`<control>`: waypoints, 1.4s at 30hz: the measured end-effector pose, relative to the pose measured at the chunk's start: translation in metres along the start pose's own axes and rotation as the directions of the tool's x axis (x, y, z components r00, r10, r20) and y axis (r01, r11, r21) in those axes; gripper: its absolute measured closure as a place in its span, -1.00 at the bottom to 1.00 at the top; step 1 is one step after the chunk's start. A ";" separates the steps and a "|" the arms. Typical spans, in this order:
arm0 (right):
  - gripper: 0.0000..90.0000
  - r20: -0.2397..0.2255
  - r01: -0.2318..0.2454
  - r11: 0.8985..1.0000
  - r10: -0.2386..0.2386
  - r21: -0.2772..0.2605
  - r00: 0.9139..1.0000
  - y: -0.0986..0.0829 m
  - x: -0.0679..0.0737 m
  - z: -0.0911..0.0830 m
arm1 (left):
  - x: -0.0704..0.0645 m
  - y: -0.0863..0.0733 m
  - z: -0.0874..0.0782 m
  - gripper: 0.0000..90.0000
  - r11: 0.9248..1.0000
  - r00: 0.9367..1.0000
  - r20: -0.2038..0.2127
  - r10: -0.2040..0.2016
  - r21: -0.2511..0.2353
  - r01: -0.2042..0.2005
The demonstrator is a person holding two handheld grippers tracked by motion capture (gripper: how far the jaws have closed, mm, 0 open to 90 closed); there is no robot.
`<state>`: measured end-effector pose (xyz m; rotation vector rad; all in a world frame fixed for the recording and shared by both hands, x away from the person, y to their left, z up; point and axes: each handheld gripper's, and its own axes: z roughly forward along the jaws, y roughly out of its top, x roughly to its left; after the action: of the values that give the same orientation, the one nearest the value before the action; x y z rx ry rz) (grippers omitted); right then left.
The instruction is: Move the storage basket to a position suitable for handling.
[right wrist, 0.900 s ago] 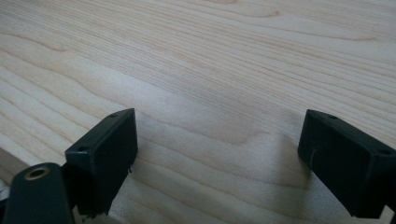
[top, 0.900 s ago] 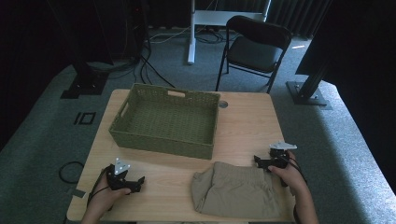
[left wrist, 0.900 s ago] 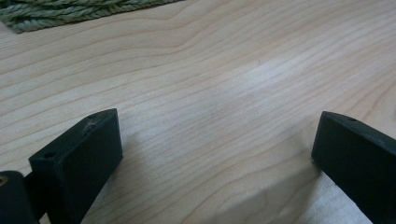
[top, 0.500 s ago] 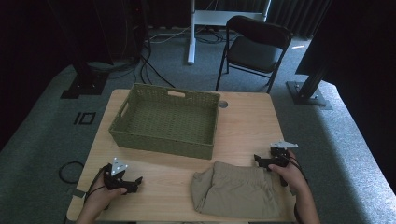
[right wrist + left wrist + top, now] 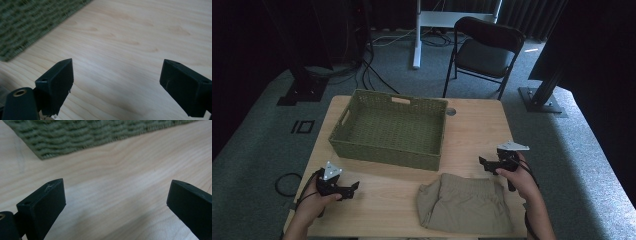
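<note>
A green woven basket (image 5: 389,127) stands on the far half of the wooden table (image 5: 467,130); its wall shows in the left gripper view (image 5: 82,137) and the right gripper view (image 5: 27,27). A folded khaki garment (image 5: 462,202) lies at the near edge, right of centre. My left gripper (image 5: 354,187) rests near the front left corner, open, with bare wood between its jaws (image 5: 116,202). My right gripper (image 5: 483,163) sits just above the garment's right end, open over bare wood (image 5: 116,82).
A black folding chair (image 5: 487,52) stands beyond the table's far right. A white desk leg (image 5: 416,35), cables and dark stands lie on the grey floor behind. A round hole (image 5: 451,111) marks the tabletop by the basket's far right corner.
My left gripper has shifted slightly toward the near edge. The right gripper has stayed about where it was.
</note>
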<state>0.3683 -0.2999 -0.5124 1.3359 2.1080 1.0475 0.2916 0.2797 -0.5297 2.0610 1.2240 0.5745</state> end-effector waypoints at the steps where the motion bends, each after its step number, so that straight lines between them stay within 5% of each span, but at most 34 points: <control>1: -0.75 -0.004 0.003 1.000 -0.003 -0.006 1.000 0.003 0.002 -0.001 | 0.001 0.002 -0.001 -0.93 1.000 1.000 -0.001 0.002 -0.003 -0.002; 27: -0.75 -0.114 0.031 0.994 -0.044 -0.108 0.993 0.059 0.059 -0.003 | 0.032 0.061 -0.035 -0.93 0.991 0.999 0.006 0.038 -0.125 -0.037; 35: -0.75 -0.147 0.047 0.990 -0.066 -0.130 0.987 0.071 0.080 0.004 | 0.045 0.077 -0.036 -0.93 0.985 1.000 0.012 0.021 -0.172 -0.019; 42: -0.75 -0.166 0.053 0.989 -0.076 -0.134 0.983 0.080 0.096 0.012 | 0.057 0.087 -0.029 -0.93 0.987 1.000 0.007 0.023 -0.160 -0.021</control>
<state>0.3800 -0.1897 -0.4543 1.1444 2.1475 1.2882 0.3508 0.3090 -0.4442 1.9424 1.1138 0.6523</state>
